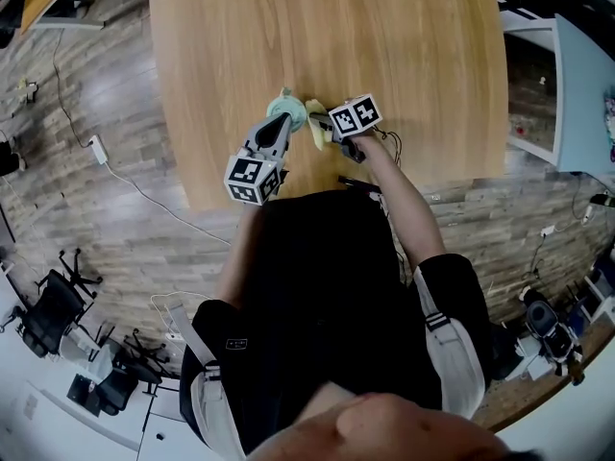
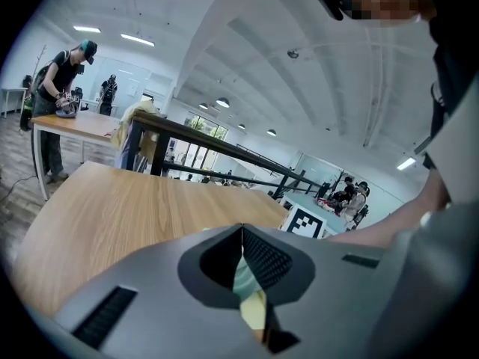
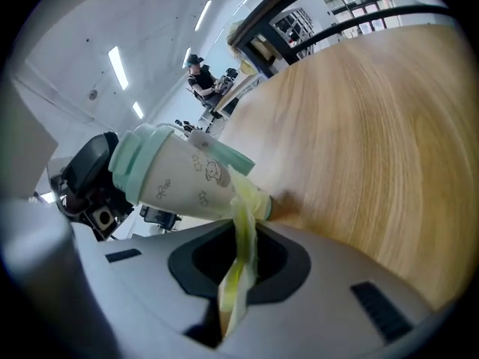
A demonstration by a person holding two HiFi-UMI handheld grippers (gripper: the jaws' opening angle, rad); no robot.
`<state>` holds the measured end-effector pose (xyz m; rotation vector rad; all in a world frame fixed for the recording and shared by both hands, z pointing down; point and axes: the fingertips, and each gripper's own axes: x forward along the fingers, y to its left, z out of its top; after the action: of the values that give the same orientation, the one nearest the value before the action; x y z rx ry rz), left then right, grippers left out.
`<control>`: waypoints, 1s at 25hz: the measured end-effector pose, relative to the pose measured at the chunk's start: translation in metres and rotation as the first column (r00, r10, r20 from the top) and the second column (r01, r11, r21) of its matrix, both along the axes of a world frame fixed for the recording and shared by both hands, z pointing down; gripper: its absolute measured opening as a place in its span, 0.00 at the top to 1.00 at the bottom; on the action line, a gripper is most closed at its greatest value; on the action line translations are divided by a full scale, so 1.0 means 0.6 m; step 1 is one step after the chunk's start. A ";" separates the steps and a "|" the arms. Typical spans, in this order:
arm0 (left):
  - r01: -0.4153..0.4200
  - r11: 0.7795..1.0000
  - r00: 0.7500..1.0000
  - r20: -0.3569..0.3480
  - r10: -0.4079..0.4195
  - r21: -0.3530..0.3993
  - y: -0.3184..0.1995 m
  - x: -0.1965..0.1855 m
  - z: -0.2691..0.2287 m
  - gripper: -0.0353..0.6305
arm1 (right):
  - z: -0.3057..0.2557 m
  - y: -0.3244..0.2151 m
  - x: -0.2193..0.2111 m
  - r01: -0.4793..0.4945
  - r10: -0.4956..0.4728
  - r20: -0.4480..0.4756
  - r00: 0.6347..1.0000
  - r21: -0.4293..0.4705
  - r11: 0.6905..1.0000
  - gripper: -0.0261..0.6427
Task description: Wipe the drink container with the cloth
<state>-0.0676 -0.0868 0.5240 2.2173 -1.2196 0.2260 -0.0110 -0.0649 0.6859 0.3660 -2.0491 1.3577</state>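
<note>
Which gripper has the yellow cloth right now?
The right gripper: its jaws pinch the yellow cloth against the drink container, which the left gripper grips instead.

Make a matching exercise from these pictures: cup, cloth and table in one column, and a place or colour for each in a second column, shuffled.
Column one:
1. cup
2. cloth
3. table

Column two:
A. pinched in the right tool
B. light wood
C. white with a mint lid, held tilted by the left tool

Pairs: 1-C, 2-A, 3-B
</note>
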 end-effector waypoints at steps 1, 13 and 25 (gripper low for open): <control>0.002 1.000 1.000 -0.002 -0.002 0.004 -0.001 -0.002 -0.004 0.91 | -0.004 -0.005 0.003 -0.009 0.009 -0.012 1.000 0.026 1.000 0.90; 0.071 0.994 0.997 -0.025 -0.069 0.083 -0.004 -0.035 -0.048 0.91 | -0.132 -0.098 0.054 -0.167 0.211 -0.069 0.975 0.396 0.903 0.90; 0.136 0.970 0.990 -0.073 -0.123 0.202 0.006 -0.051 -0.148 0.91 | -0.288 -0.105 0.060 -0.299 0.349 0.058 0.935 0.659 0.690 0.90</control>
<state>-0.0984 -0.0831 0.4353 2.2888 -1.4039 -0.0212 0.0248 -0.1282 0.5131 1.1216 -2.4330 0.7115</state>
